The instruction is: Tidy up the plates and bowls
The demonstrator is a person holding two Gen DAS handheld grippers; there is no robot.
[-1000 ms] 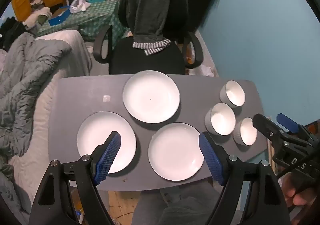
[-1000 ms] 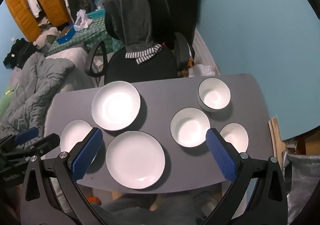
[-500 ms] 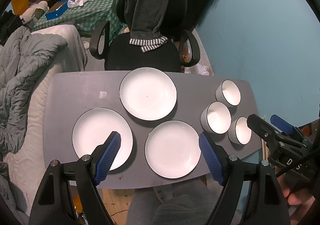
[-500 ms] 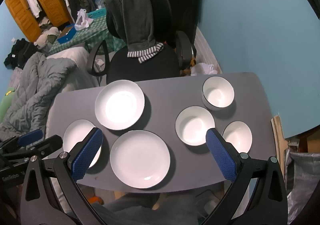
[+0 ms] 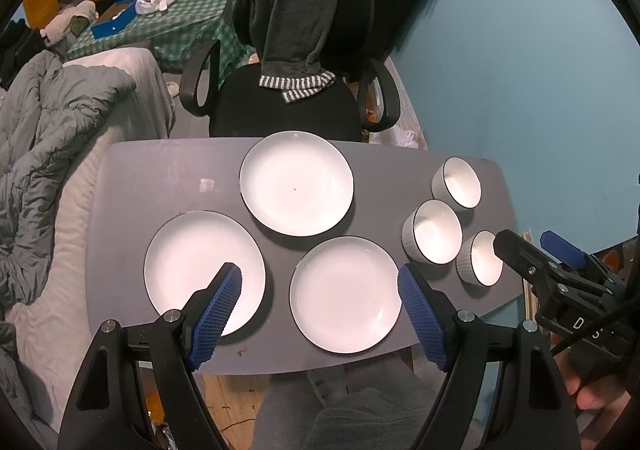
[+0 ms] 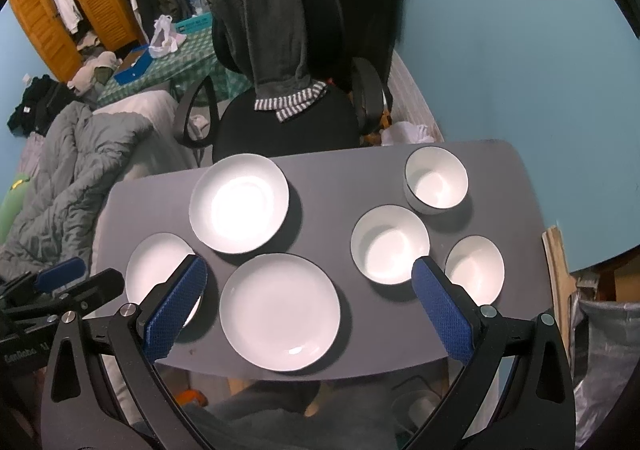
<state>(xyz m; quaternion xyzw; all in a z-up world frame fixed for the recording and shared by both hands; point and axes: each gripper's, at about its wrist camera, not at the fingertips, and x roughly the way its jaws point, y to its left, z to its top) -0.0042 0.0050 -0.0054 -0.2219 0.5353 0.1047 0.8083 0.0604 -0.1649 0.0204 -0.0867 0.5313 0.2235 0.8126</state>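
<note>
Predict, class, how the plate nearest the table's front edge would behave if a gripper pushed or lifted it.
The near plate looks glazed and glossy, so it would probably slide easily on the smooth grey table. It seems rigid, likely ceramic, so breakable if dropped. Its low rim lies flat, so gripping it edge-on may be awkward.

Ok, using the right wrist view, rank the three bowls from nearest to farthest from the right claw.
Measured from the right claw, open above the table's near edge:
1. Middle bowl, just inside the right finger.
2. Near-right bowl, beyond that finger, by the table's right edge.
3. Far bowl, at the back right.
</note>
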